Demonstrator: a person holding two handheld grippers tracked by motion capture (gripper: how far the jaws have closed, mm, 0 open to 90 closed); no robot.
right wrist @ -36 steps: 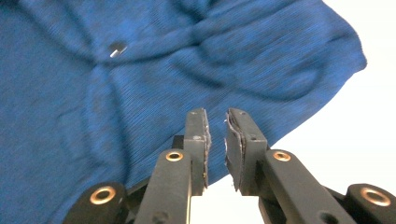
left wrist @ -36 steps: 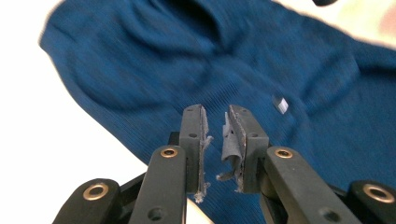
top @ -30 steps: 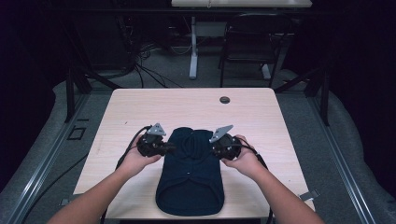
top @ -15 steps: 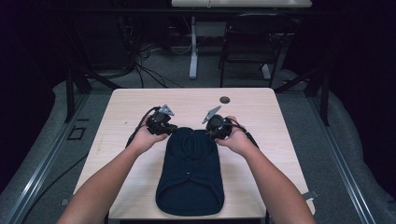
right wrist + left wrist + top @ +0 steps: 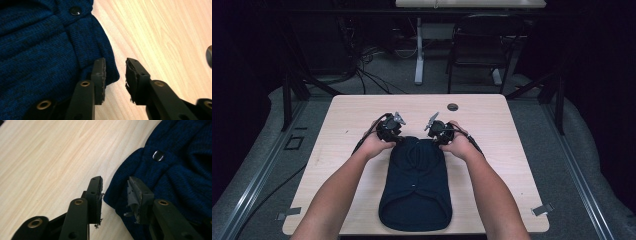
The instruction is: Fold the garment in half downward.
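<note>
I see both grippers now at far end of sweater point(image 5: 414, 187), farther up table point(image 5: 512, 165) than before. Left gripper point(image 5: 115, 192), right gripper point(image 5: 115, 72): jaws just opened, corners released. Sweater flat, mid-table, near edge.

A navy-blue knitted garment point(image 5: 175, 177) with a glossy dark button point(image 5: 158, 155) lies partly between black jaws with brass-coloured rivets. Beyond the jaws, the table point(image 5: 50, 157) is pale wood with a fine grain pattern.
</note>
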